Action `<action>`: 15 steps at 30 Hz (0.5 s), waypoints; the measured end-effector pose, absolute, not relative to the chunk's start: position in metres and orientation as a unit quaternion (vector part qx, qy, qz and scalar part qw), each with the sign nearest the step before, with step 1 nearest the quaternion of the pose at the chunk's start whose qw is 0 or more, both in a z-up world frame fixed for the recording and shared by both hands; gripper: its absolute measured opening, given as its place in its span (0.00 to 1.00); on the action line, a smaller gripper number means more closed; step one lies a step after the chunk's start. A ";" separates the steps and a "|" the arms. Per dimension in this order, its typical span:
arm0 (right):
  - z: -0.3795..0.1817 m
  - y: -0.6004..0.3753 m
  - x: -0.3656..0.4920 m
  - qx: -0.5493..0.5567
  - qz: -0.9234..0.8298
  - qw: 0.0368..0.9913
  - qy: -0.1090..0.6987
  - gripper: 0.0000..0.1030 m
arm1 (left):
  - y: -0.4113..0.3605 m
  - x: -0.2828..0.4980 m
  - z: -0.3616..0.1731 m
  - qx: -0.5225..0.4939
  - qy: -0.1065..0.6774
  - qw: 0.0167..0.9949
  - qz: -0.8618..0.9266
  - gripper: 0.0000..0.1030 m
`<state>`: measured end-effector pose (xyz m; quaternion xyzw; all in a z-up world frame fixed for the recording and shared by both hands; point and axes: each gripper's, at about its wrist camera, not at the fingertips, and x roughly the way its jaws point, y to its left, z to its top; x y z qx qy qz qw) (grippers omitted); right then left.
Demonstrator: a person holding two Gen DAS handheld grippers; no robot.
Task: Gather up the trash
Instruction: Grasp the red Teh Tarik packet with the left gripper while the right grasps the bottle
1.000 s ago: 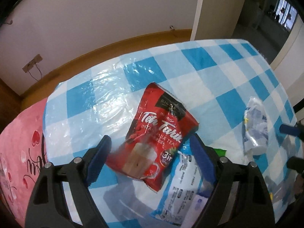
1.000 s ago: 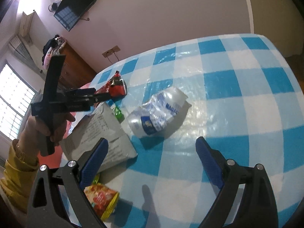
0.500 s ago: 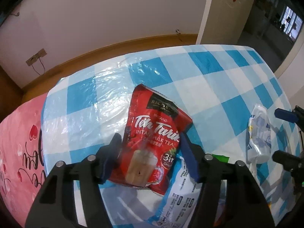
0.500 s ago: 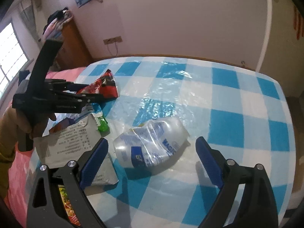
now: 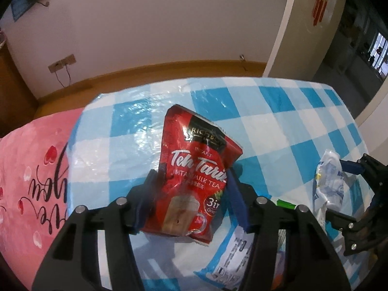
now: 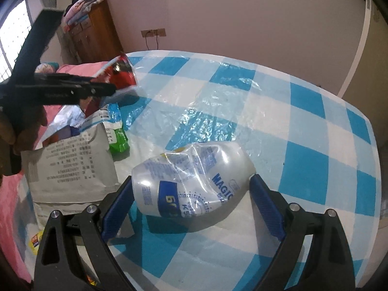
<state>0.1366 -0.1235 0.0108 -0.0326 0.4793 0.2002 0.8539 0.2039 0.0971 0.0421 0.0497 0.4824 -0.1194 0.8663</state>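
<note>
My left gripper (image 5: 189, 194) clamps the red tea packet (image 5: 194, 169), lifted off the checked tablecloth (image 5: 278, 121). My right gripper (image 6: 191, 196) is spread wide around the crushed plastic bottle (image 6: 191, 181) — far cloth bare to its edge.

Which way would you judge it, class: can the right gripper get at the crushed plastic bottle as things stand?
Probably yes. The right gripper is open, its jaws on either side of the crushed plastic bottle lying on the checked tablecloth, with nothing between them.
</note>
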 end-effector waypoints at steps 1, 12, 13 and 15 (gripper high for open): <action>0.011 -0.124 0.136 -0.032 0.200 0.855 0.478 0.84 | 0.099 0.202 0.044 0.046 0.479 0.869 -0.117 0.56; 0.015 -0.130 0.126 -0.018 0.186 0.860 0.475 0.49 | 0.110 0.174 0.056 0.020 0.461 0.881 -0.108 0.56; 0.015 -0.131 0.124 -0.013 0.187 0.860 0.475 0.49 | 0.111 0.171 0.057 0.018 0.460 0.881 -0.105 0.56; 0.015 -0.133 0.120 -0.005 0.190 0.859 0.476 0.49 | 0.113 0.163 0.058 0.017 0.456 0.884 -0.104 0.56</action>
